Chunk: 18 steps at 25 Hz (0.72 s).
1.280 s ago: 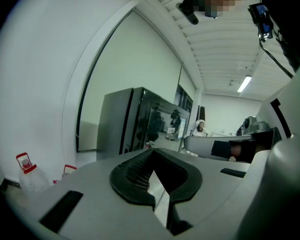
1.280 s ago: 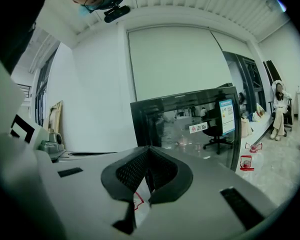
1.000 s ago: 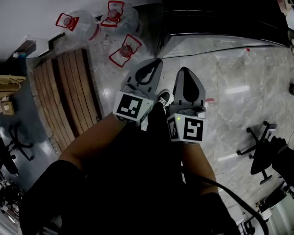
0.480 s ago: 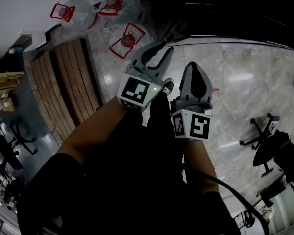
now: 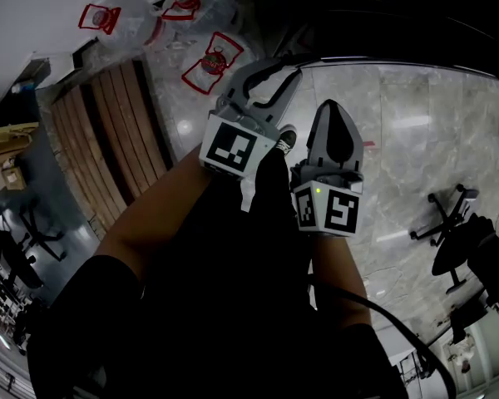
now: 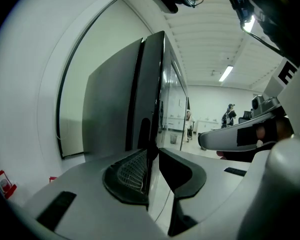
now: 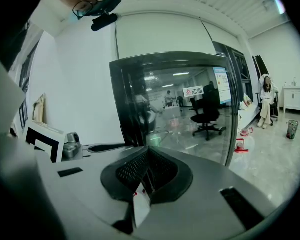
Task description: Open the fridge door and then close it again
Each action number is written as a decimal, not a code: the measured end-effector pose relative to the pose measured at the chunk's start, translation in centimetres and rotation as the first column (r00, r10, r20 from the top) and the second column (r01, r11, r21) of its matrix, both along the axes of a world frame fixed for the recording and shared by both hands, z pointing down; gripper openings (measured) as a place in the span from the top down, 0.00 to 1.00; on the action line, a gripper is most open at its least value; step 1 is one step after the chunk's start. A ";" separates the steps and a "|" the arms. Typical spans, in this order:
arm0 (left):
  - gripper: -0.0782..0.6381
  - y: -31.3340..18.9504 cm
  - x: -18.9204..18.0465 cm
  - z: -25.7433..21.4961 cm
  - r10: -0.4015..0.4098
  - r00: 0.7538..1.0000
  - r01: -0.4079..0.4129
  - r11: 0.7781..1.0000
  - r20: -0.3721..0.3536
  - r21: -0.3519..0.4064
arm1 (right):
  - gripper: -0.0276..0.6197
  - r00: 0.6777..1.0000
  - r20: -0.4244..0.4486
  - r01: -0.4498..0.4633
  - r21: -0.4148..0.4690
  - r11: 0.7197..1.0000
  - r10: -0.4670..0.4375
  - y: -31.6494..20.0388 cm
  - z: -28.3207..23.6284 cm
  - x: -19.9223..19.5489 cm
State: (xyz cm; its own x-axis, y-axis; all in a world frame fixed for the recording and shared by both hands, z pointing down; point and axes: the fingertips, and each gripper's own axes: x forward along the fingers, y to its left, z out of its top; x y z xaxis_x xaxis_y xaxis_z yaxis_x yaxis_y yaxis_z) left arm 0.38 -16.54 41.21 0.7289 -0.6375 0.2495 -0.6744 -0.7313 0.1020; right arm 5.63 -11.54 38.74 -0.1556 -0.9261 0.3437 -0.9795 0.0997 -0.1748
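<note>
Underfoot, pale marble floor (image 5: 416,98) is filling most of the head view, with the person's dark-clad legs standing on it. Across the top of that view the tall black fridge (image 5: 374,19) is standing on the floor, directly ahead of both grippers. In the right gripper view its glass door is facing the camera and reflecting the room.

Left of the fridge, a slatted wooden pallet (image 5: 100,148) is lying on the floor. Clear water bottles (image 5: 137,23) with red handles are sitting beyond its far end. An office chair (image 5: 453,223) is standing well apart at the right.

The left gripper (image 5: 281,71) is reaching toward the fridge's left front corner with its jaws parted. In the left gripper view a dark vertical edge of the fridge is lining up with the gap between them. Whether either jaw is touching that edge cannot be told.

The right gripper (image 5: 333,110) is hanging just beside the left one, a little nearer the person. Its jaws are pressing together on nothing, and its tip is pointing at the glass door.
</note>
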 end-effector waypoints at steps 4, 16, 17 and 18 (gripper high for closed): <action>0.79 -0.1 0.2 -0.1 0.017 1.000 -0.017 1.000 -0.021 0.014 | 0.93 1.000 0.000 -0.003 -0.005 1.000 0.003 0.0 0.3 0.4; 0.81 0.2 0.0 0.2 -0.006 0.998 0.004 0.999 -0.055 -0.034 | 0.93 1.000 0.012 -0.008 -0.031 0.999 0.008 1.2 1.4 1.5; 0.81 0.2 0.0 0.2 -0.009 0.998 0.007 0.999 -0.058 -0.038 | 0.93 1.000 0.014 -0.011 -0.031 0.999 0.012 1.2 1.3 1.6; 0.81 0.1 0.0 0.2 -0.012 0.998 0.009 0.999 -0.063 -0.043 | 0.93 1.000 0.016 -0.016 -0.030 0.999 0.016 1.3 1.3 1.7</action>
